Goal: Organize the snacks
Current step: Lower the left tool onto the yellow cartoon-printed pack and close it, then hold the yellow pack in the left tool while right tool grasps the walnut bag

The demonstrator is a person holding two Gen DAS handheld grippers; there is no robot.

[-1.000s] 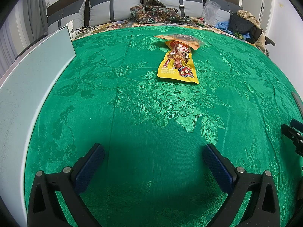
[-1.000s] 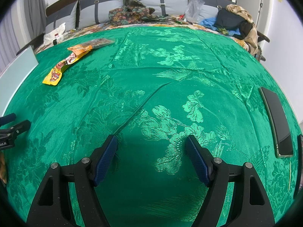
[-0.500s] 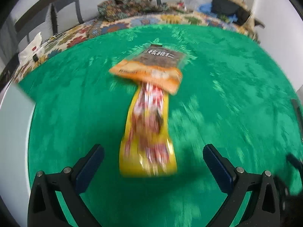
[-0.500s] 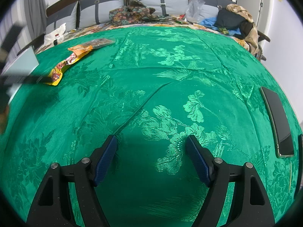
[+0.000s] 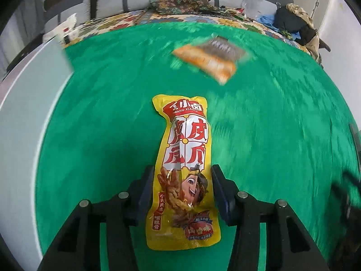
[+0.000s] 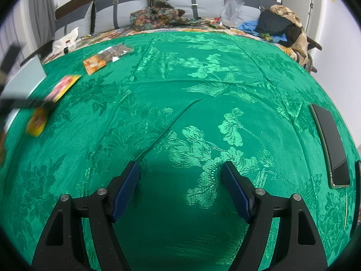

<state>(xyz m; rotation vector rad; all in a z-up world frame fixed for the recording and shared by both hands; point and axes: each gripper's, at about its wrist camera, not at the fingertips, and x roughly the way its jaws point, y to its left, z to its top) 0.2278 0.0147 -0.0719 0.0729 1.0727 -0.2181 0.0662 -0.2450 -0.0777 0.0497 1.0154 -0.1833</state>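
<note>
A long yellow snack packet (image 5: 185,158) with red print lies lengthwise between the fingers of my left gripper (image 5: 181,174). The jaws are closing and both pads touch the packet's sides. The packet looks sharp while the green cloth (image 5: 90,113) behind it is blurred. Farther back, an orange and clear snack packet (image 5: 207,61) lies apart from the yellow one. In the right wrist view the yellow packet (image 6: 61,88) is a blur at the far left, with the orange packet (image 6: 106,57) behind it. My right gripper (image 6: 180,169) hangs open over bare cloth.
A pale flat board (image 5: 22,113) runs along the left edge of the green cloth. A dark phone (image 6: 331,144) lies near the right edge. Cushions, clothes and bags (image 6: 282,24) are piled at the back of the bed.
My left gripper went forward to the yellow packet and its jaws narrowed onto it. The yellow packet now sits apart from the orange one. The right gripper has not moved.
</note>
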